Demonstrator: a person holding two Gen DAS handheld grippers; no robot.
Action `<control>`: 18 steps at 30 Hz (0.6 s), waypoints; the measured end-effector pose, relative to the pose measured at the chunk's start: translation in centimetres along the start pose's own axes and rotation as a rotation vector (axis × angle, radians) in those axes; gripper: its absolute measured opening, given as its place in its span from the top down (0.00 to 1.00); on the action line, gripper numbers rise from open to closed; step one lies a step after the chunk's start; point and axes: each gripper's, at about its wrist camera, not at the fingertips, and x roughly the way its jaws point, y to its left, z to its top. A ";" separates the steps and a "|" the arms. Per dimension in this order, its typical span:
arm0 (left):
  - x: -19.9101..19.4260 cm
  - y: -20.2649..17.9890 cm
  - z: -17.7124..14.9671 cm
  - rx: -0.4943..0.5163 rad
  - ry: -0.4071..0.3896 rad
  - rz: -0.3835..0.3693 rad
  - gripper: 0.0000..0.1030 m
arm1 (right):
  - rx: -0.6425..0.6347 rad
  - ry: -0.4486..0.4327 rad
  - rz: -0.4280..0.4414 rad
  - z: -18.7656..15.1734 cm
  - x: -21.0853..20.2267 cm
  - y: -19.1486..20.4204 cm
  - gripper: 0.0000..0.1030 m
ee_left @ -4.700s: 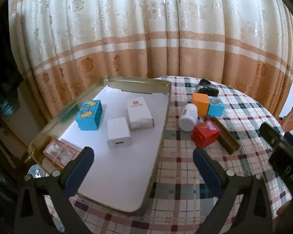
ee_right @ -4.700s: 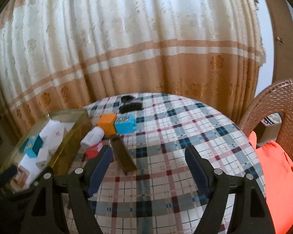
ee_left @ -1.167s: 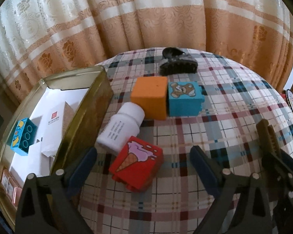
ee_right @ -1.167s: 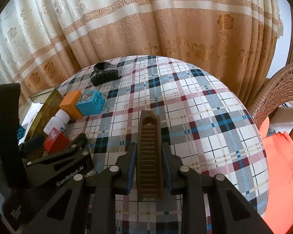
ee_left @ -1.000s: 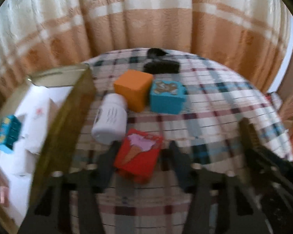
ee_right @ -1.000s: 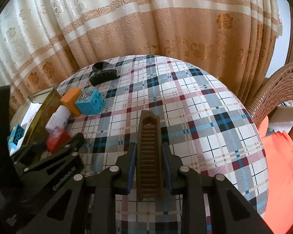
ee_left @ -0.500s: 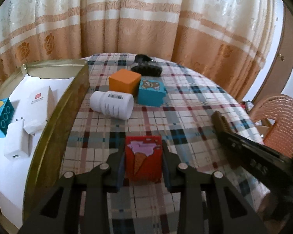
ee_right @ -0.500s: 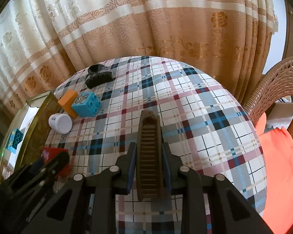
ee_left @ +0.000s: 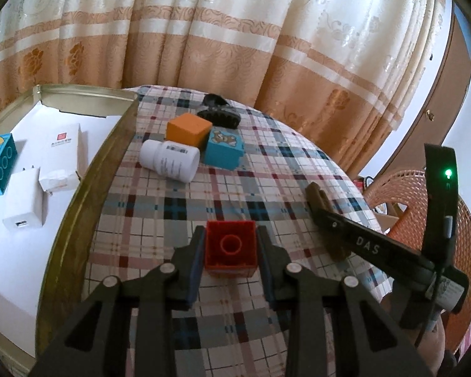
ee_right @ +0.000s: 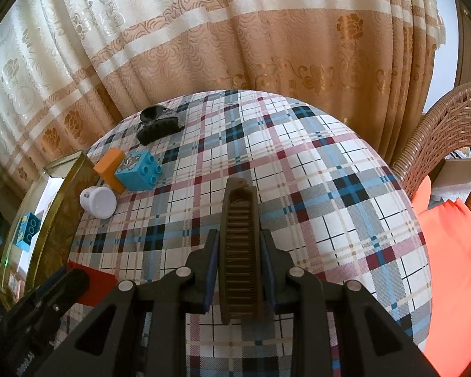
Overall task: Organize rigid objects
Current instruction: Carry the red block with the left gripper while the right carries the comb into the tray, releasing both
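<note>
From my seat, the checked table (ee_left: 267, 169) fills both views, the gold-rimmed tray (ee_left: 78, 194) at nine o'clock. My right gripper (ee_right: 239, 270) is clenched on the brown comb (ee_right: 240, 251). My left gripper (ee_left: 230, 248) grasps the red block (ee_left: 230, 246), hollow side facing the camera. The white bottle (ee_left: 169, 160), orange cube (ee_left: 188, 130) and blue block (ee_left: 224, 152) cluster at eleven.

Your round counter (ee_left: 267, 169) wears a plaid cloth. On it you have a gold-rimmed tray (ee_left: 88, 182) at the left, a white bottle (ee_left: 169, 160) (lying on its side), an orange cube (ee_left: 188, 130), a blue bear block (ee_left: 224, 154) and a black hair claw (ee_left: 218, 114).
</note>
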 end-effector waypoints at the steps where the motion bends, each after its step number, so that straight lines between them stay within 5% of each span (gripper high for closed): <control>1: -0.1 0.0 -0.1 0.001 -0.001 -0.001 0.70 | 0.000 -0.001 0.000 0.0 0.0 0.1 0.73; 18: -3.3 -0.3 -0.2 0.032 -0.068 -0.005 0.70 | -0.026 -0.086 -0.027 0.0 -1.5 0.5 0.73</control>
